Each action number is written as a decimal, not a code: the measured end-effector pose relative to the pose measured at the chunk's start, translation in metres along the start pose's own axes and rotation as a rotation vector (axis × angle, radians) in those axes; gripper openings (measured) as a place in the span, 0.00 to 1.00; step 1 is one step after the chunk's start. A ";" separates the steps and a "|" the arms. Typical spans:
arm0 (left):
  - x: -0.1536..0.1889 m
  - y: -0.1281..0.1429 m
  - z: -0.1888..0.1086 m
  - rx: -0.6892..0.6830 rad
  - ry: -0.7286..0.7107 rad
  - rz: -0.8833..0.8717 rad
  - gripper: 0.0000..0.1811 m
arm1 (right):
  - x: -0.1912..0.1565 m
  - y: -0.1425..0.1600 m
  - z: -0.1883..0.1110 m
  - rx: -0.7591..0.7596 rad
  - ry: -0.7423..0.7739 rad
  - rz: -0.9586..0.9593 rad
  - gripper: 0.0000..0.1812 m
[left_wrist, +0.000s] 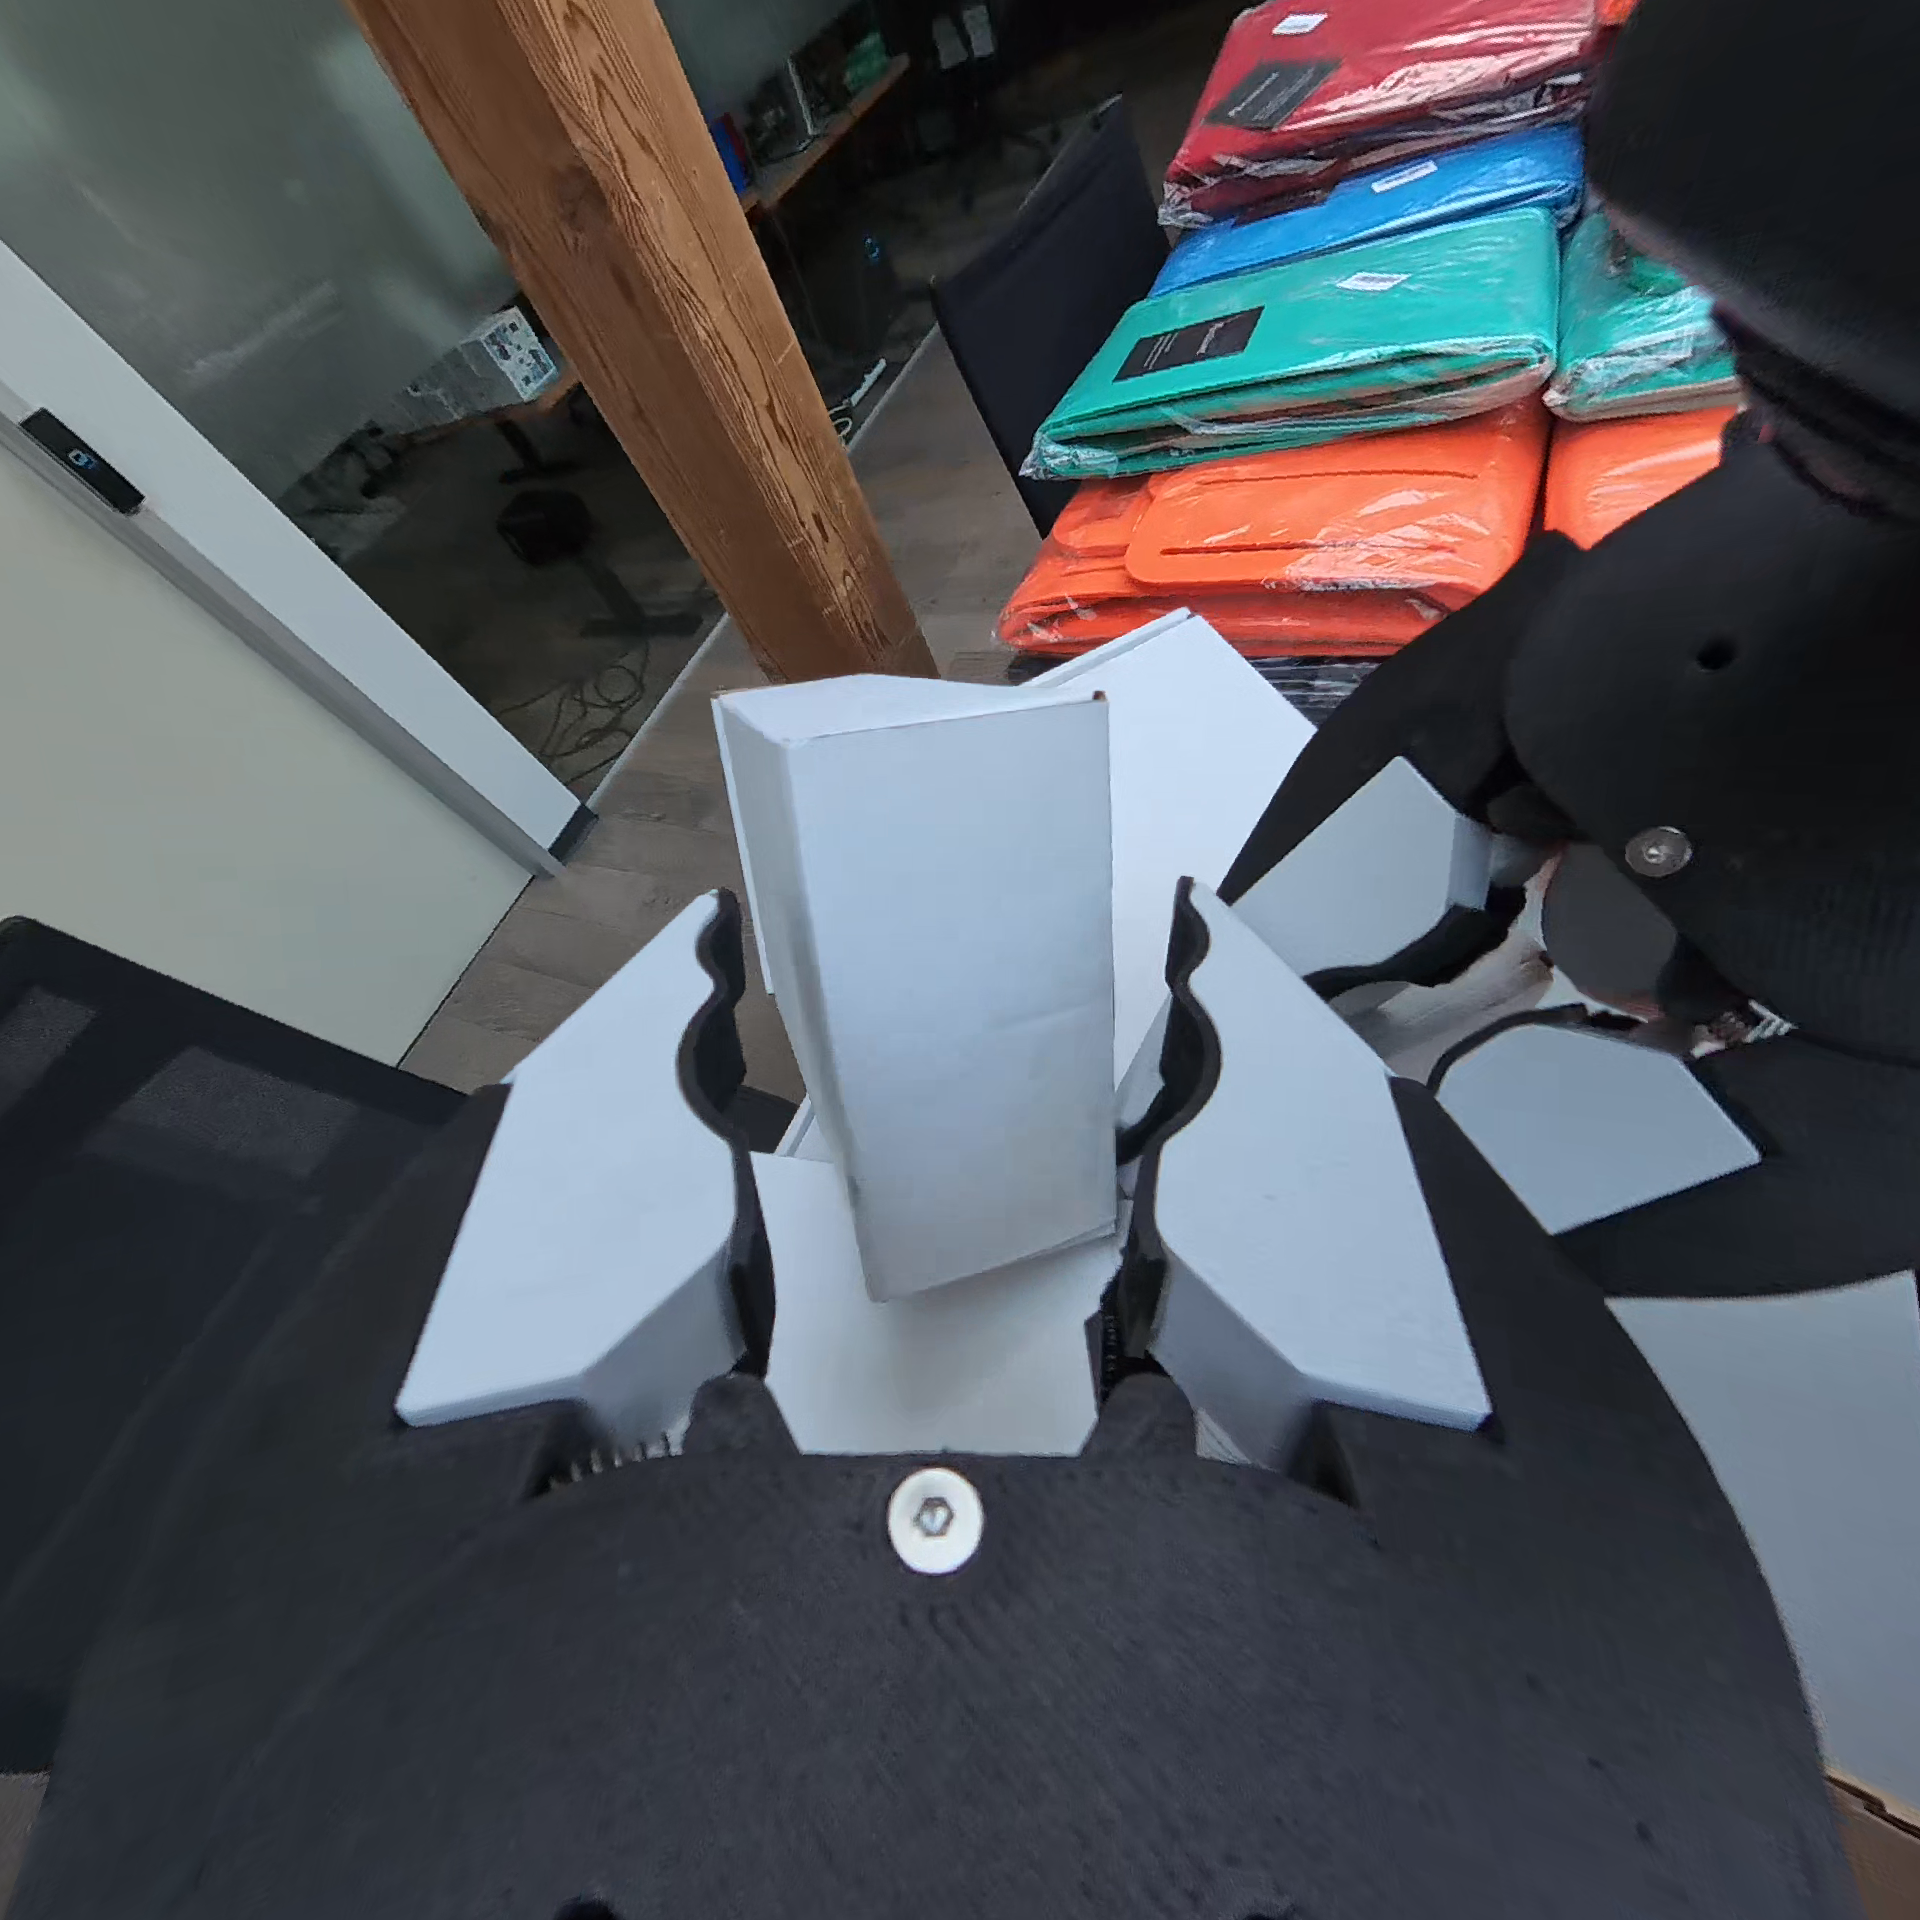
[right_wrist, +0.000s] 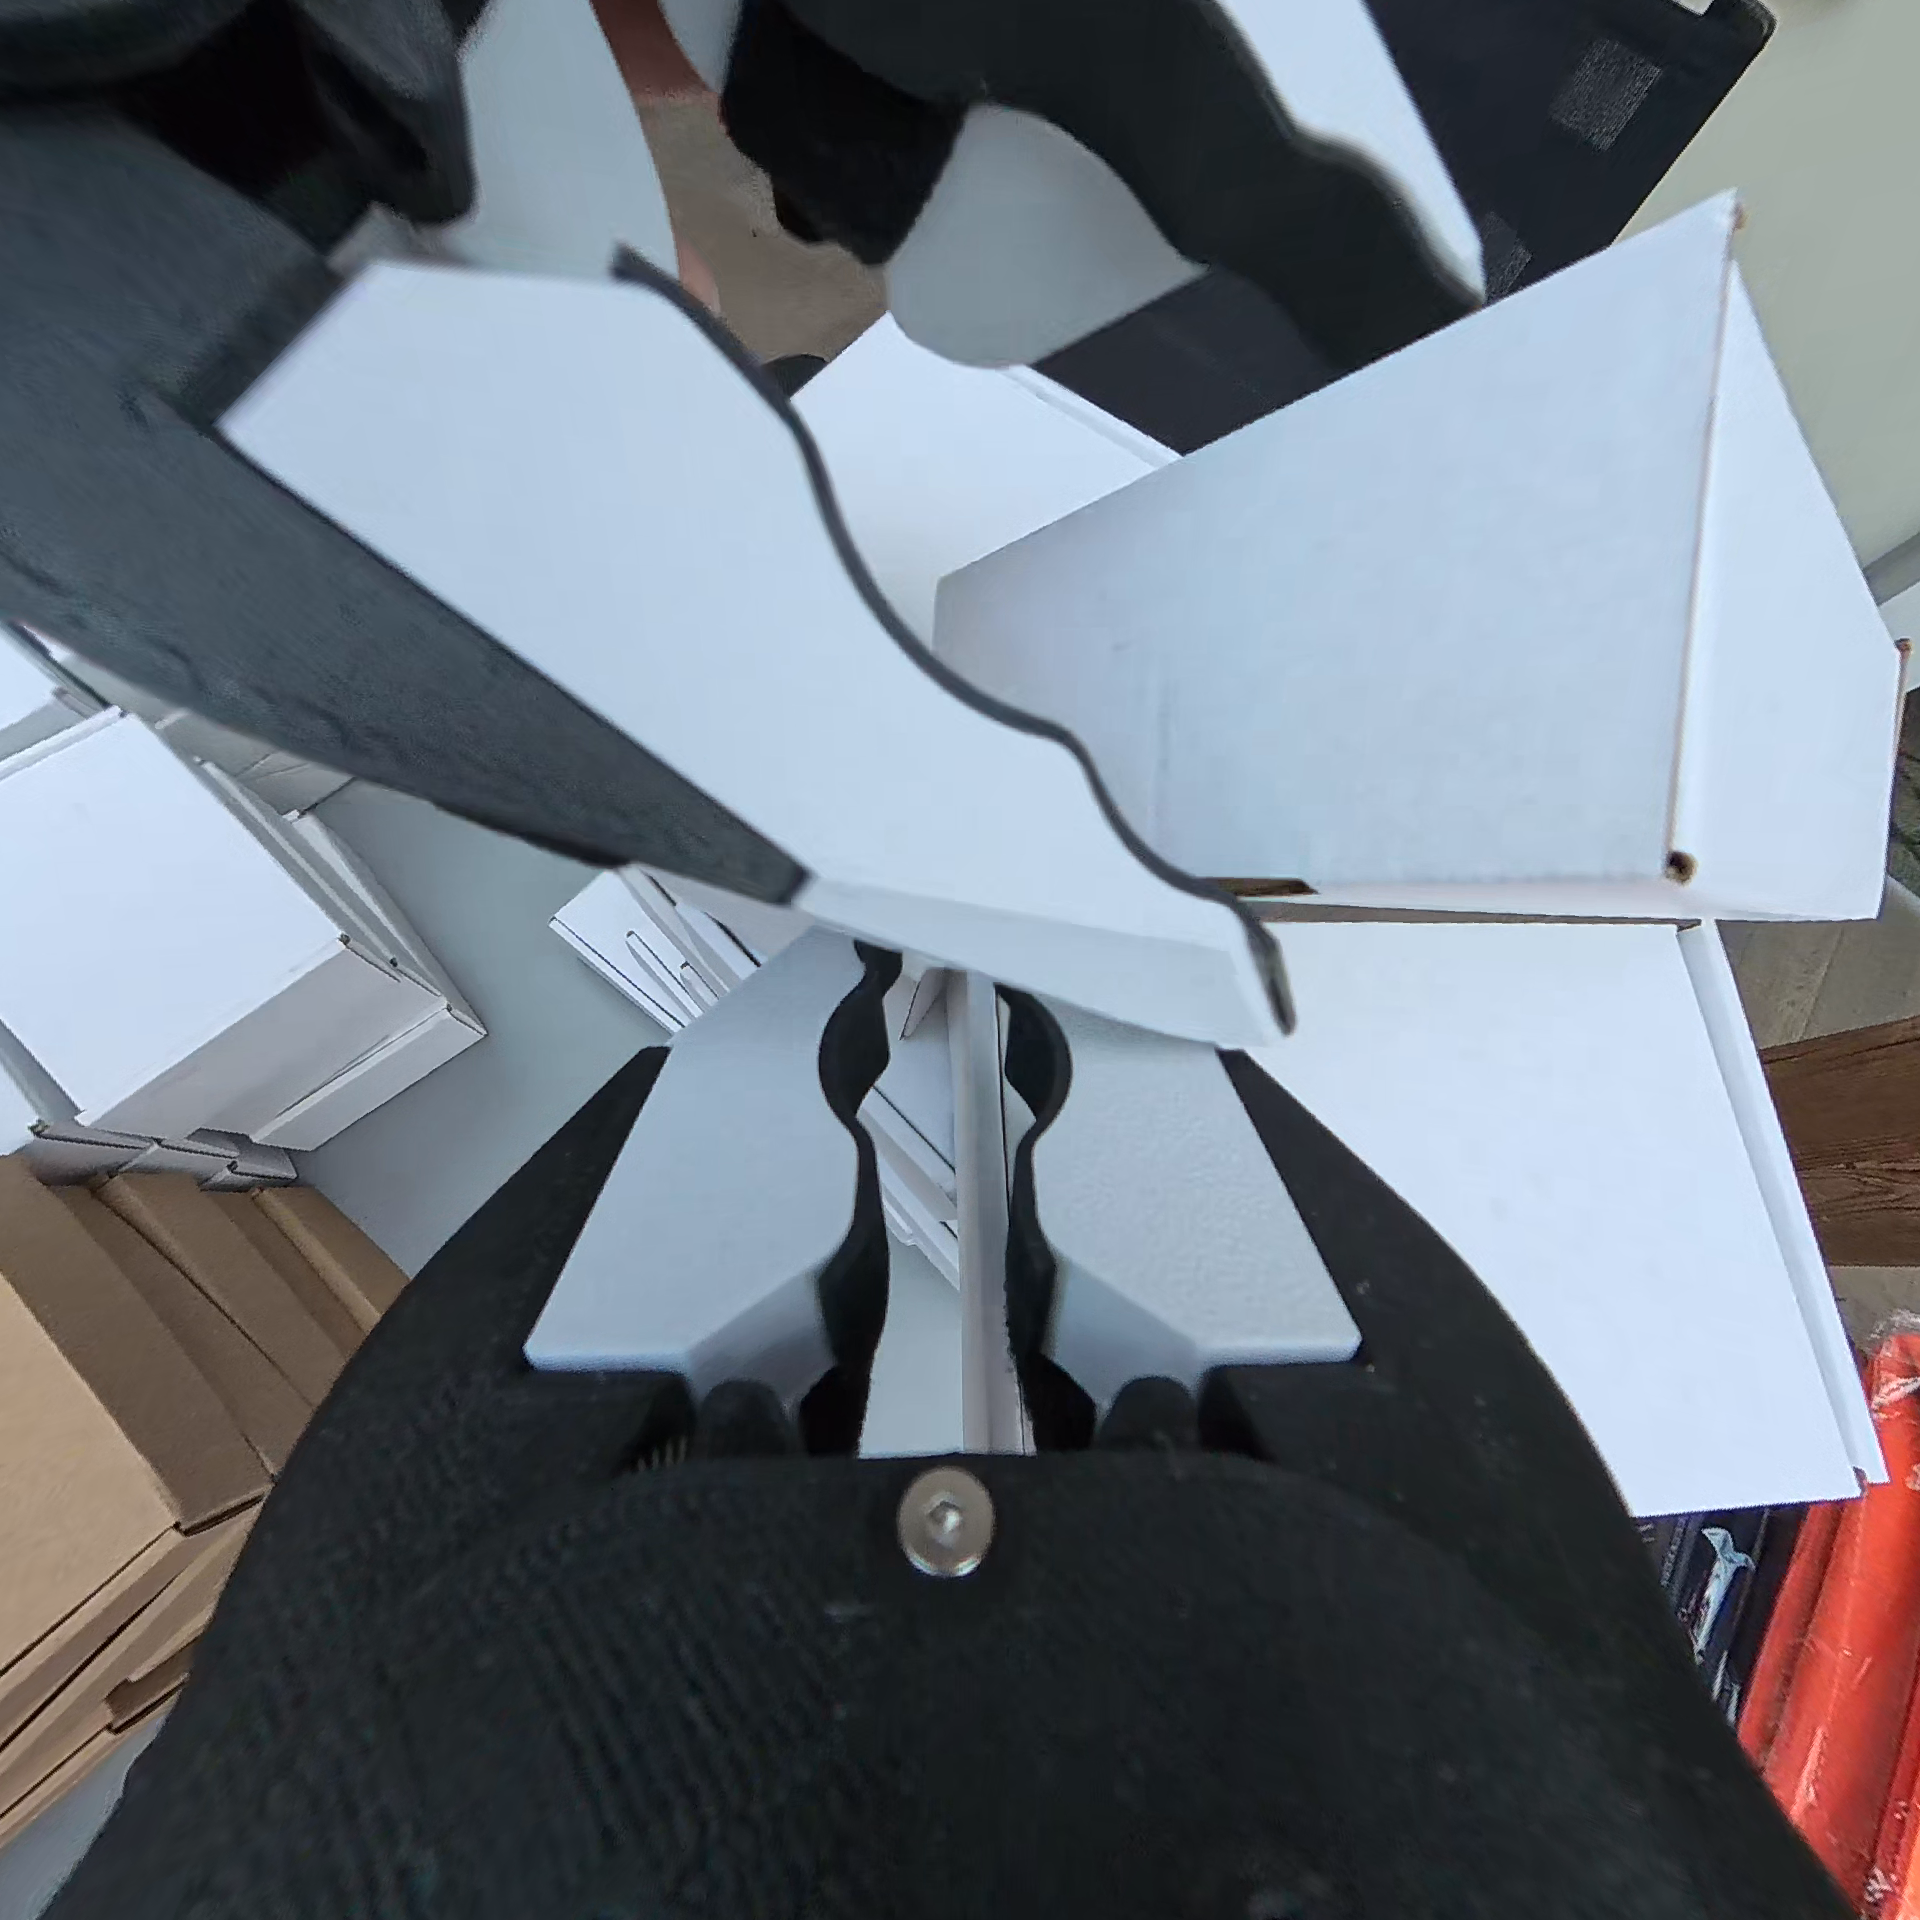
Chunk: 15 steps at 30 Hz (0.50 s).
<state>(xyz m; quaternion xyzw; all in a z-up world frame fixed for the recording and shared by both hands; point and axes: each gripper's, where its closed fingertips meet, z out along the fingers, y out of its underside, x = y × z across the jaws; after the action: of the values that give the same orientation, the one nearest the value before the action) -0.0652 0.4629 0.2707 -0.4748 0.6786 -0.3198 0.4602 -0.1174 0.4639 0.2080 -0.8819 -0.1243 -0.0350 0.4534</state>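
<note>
Office room, glass partition and a slanted wooden post behind; grey desk carries everything. At its far edge lie stacked wrapped sleeves in red, blue, green and orange. Finished white boxes sit toward one side of the desk in the right wrist view, with brown cardboard at the near corner there.

White mailer box is held up off the desk, half-assembled: one side wall already folded up with its corner formed, a flat panel not yet folded. Lid closure not visible, so the remaining steps are hard to judge.

Left gripper: fingers apart around the upright wall of the box; right-hand pad seems to touch it, left-hand pad shows a gap. Looks like bracing, not a full clamp.

Right gripper: fingers nearly together on a thin cardboard flap edge running between the pads; appears pinched, though a slim gap shows on one side.

Grippers sit very close, the left one's finger crossing just above the right's fingertips. Room between them is tight; the box's folded corner and panel edge crowd both. More open space lies toward the sleeves' side of the desk.
</note>
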 end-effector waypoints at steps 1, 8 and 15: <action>0.001 0.001 0.004 -0.016 -0.013 0.007 0.41 | 0.000 0.000 0.000 0.001 0.001 -0.001 0.08; -0.013 -0.001 0.006 -0.100 -0.226 0.213 0.34 | 0.001 0.001 0.000 0.007 -0.015 -0.002 0.09; -0.054 0.008 -0.036 -0.303 -0.431 0.346 0.34 | 0.002 0.001 -0.001 0.016 -0.023 -0.002 0.09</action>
<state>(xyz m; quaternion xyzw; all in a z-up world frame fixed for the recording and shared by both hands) -0.0946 0.5165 0.2946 -0.4722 0.6762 -0.0237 0.5650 -0.1151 0.4627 0.2077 -0.8783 -0.1308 -0.0243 0.4592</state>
